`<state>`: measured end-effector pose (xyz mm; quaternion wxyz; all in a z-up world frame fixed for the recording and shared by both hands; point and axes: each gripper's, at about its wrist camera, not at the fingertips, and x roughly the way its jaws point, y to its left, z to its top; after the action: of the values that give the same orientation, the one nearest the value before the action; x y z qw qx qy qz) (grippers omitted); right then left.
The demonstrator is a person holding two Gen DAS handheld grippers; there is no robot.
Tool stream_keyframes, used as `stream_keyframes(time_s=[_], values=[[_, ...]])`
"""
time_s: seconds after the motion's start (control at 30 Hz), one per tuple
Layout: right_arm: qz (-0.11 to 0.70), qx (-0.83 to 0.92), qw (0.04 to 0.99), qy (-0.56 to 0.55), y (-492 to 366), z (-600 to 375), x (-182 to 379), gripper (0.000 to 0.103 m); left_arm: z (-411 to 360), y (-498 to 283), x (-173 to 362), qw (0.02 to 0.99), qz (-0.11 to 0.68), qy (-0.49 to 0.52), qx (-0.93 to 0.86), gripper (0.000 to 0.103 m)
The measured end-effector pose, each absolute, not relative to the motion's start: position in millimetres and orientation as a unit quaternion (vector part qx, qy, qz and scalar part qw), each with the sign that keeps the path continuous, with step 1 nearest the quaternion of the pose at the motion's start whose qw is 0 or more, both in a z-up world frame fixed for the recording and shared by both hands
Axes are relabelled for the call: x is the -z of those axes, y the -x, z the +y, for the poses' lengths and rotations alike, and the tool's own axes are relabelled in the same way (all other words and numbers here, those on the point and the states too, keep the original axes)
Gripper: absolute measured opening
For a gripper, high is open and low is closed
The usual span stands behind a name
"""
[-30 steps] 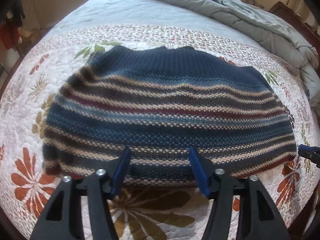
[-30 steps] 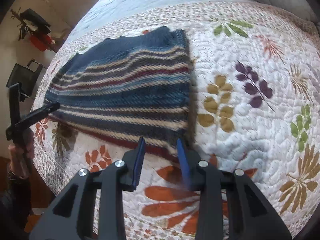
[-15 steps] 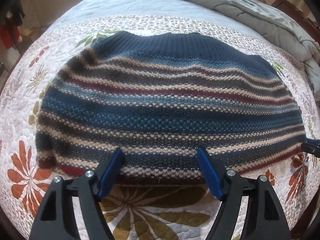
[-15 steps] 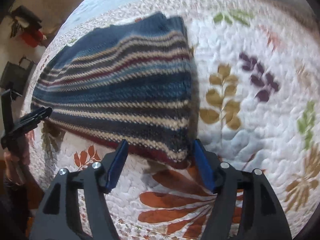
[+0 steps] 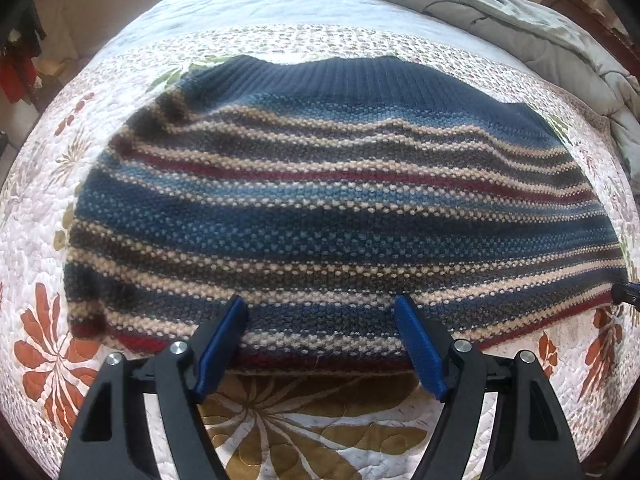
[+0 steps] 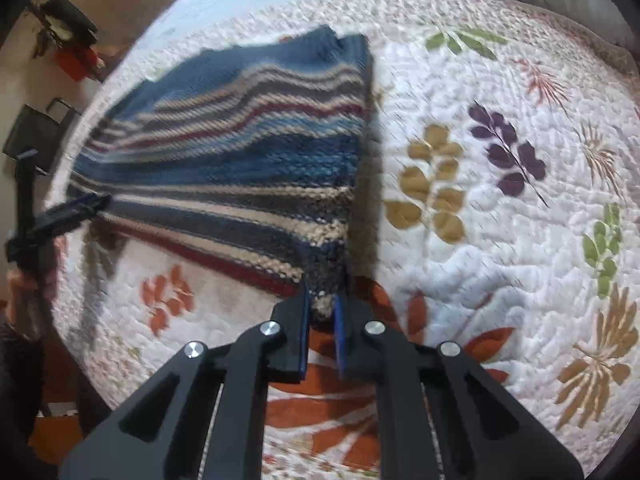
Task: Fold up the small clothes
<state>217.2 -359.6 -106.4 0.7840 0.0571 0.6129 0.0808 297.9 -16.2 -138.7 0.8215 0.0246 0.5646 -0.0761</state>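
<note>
The right wrist view is motion-blurred, and the left view cuts the right claw (image 6: 322,312) to a sliver at its edge. The striped sweater (image 5: 336,208) lies flat on the quilted bed (image 5: 304,432). Right claw pinches its near corner; left claw (image 5: 320,336) gapes wide over the hem

open quilt (image 6: 500,240) right of the striped sweater (image 6: 240,168), passable. bunched grey duvet (image 5: 500,12) blocking the far side. near hem reachable between the spread left gripper (image 5: 320,344) fingers.
</note>
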Motion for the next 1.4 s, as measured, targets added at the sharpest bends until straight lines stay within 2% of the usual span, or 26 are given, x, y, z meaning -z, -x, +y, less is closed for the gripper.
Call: stream_keyframes(time_s=[0.13, 0.23, 0.37, 0.57, 0.8, 0.93, 1.0, 1.07, 1.23, 1.3, 1.33, 1.37, 1.4], values=[[0.63, -0.075, 0.771, -0.047, -221.6, -357.3, 125.5, 0.011, -16.2, -300.1, 140.0, 0.818, 0.57, -0.024, 0.074, 0.078], [0.62, -0.082, 0.777, -0.062, -221.4, -358.4, 111.2, 0.02, -17.8, -299.3, 131.8, 0.817, 0.572, -0.016, 0.071, 0.078], [0.606, -0.071, 0.789, -0.07, -225.2, -364.5, 88.3, 0.04, -30.6, -299.9, 116.8, 0.815, 0.572, 0.014, 0.094, 0.078], [0.606, -0.048, 0.791, -0.067, -256.1, -361.7, 83.4, 0.061, -62.1, -313.9, 113.3, 0.819, 0.567, -0.012, 0.083, 0.081], [0.634, -0.058, 0.764, -0.108, -288.5, -373.2, 121.5, 0.069, -61.6, -326.9, 133.8, 0.816, 0.574, -0.007, 0.068, 0.082], [0.64, -0.082, 0.752, -0.136, -291.1, -379.2, 141.0, 0.077, -55.8, -328.4, 143.1, 0.813, 0.576, 0.01, 0.077, 0.087], [0.634, -0.094, 0.757, -0.124, -289.1, -375.9, 140.8, 0.076, -56.4, -328.0, 143.7, 0.813, 0.577, 0.006, 0.08, 0.088], [0.632, -0.116, 0.755, -0.128, -285.7, -370.8, 139.0, 0.065, -56.5, -328.0, 144.6, 0.812, 0.577, 0.004, 0.083, 0.089], [0.634, -0.133, 0.751, -0.129, -286.3, -361.6, 142.7, 0.06, -58.3, -326.7, 145.0, 0.811, 0.579, -0.003, 0.085, 0.09], [0.634, -0.14, 0.749, -0.131, -287.1, -358.3, 141.7, 0.051, -58.0, -328.7, 146.0, 0.81, 0.58, -0.002, 0.086, 0.09], [0.634, -0.144, 0.748, -0.134, -288.9, -355.2, 142.3, 0.051, -57.5, -329.2, 146.1, 0.81, 0.58, -0.001, 0.087, 0.09], [0.633, -0.146, 0.748, -0.132, -288.4, -353.4, 141.3, 0.046, -56.9, -329.8, 146.3, 0.809, 0.581, 0.001, 0.088, 0.09], [0.633, -0.147, 0.749, -0.129, -287.8, -351.9, 140.9, 0.035, -56.7, -330.2, 146.2, 0.809, 0.581, 0.001, 0.088, 0.09]])
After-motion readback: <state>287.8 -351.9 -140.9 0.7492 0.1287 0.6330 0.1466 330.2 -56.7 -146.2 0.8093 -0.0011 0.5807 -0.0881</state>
